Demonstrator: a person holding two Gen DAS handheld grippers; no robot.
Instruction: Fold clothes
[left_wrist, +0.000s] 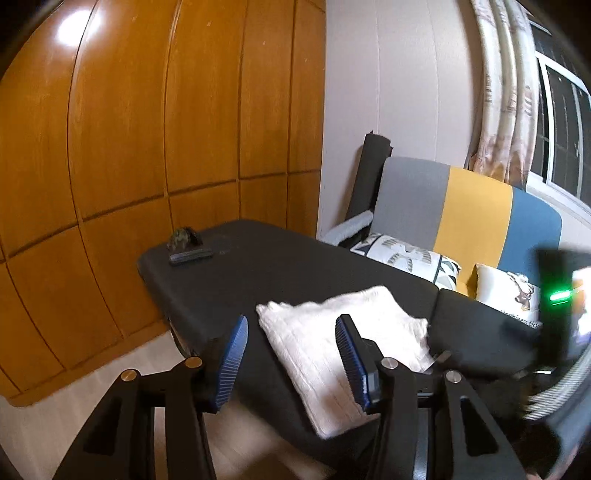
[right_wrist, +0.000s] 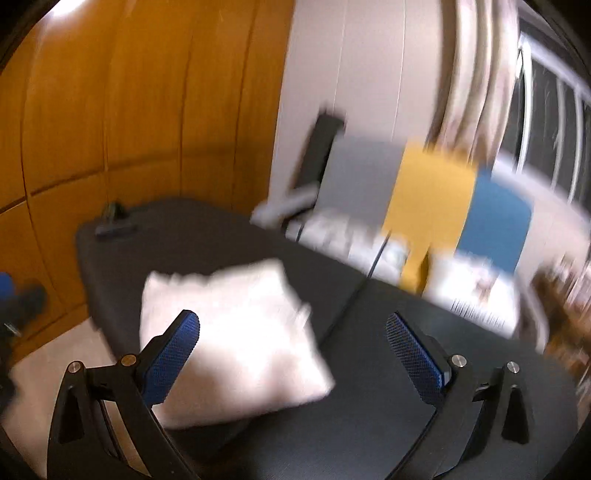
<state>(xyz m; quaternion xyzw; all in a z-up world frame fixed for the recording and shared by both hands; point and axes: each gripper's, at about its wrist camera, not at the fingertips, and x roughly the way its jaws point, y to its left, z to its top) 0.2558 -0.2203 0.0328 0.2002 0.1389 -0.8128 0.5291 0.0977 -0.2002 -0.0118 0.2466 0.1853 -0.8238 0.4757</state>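
Left claw (left_wrist: 291, 354) nearest lens, blue pads apart, nothing betw. them. Folded white cloth (left_wrist: 343, 350) lies flat on black desk (left_wrist: 258, 266) just beyond, at 12 o'clock from claw, untouched. Right claw (right_wrist: 291, 354) spread wide, empty; cloth (right_wrist: 236, 339) at its 11 o'clock, view blurred. Small dark items (left_wrist: 188, 247) at desk's far end. Striped sofa (left_wrist: 469, 210) at 2 o'clock.

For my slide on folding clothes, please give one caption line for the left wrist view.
Open left gripper above a folded white cloth on the black table, sofa behind.
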